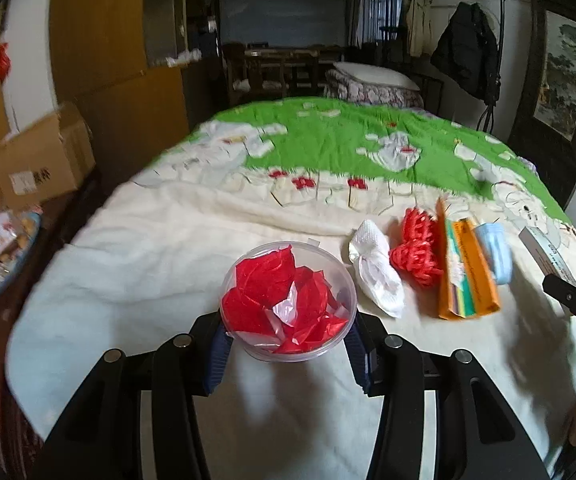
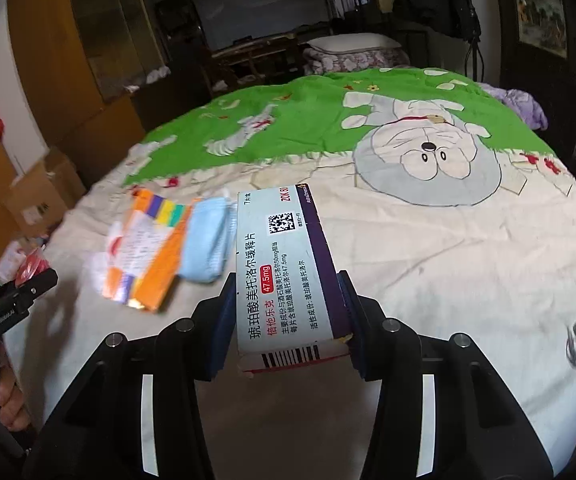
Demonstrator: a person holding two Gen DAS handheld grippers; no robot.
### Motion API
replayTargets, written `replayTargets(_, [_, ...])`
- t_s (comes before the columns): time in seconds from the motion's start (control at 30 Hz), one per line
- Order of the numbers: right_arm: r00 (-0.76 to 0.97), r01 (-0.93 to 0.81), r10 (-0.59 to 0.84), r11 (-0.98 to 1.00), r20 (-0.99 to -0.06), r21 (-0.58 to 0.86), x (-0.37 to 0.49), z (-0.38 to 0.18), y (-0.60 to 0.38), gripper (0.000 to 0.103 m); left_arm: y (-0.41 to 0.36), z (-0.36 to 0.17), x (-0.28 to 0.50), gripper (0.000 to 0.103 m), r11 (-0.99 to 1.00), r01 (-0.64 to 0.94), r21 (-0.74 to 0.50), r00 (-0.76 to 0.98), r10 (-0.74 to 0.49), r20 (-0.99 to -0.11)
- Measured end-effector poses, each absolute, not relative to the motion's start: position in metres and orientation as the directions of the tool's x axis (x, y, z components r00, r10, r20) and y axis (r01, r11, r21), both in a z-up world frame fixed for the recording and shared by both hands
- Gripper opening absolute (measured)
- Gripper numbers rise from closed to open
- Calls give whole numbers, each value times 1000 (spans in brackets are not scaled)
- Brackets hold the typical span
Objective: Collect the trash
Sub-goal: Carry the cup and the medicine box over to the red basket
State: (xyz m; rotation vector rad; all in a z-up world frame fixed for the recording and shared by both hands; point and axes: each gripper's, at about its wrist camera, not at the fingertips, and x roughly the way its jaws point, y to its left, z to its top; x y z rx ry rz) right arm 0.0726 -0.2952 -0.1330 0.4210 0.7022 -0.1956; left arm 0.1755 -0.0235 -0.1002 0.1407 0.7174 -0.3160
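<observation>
Left gripper (image 1: pixel 288 344) clenched on a clear plastic tub (image 1: pixel 288 304) already holding red wrappers (image 1: pixel 284 292); right gripper (image 2: pixel 286 316) clamped across the sides of a medicine box (image 2: pixel 284 272), held above the bed (image 2: pixel 448 260). Ahead and to the left of the right gripper lie an orange packet (image 2: pixel 148 256) and a blue face mask (image 2: pixel 208 240). Risk, as judged: the thin carton may buckle or slip out under the squeeze, and the tub, held low on its wall, could tip and spill.
</observation>
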Motion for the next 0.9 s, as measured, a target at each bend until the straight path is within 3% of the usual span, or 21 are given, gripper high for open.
replayTargets(0.53, [896, 58, 87, 949, -435, 309, 4, -18, -215, 48, 24, 1, 52, 50, 964, 256, 72, 869, -197, -453])
replayTargets(0.9, [915, -88, 197, 949, -353, 303, -44, 19, -166, 48, 82, 40, -23, 50, 983, 160, 90, 930, -119, -348])
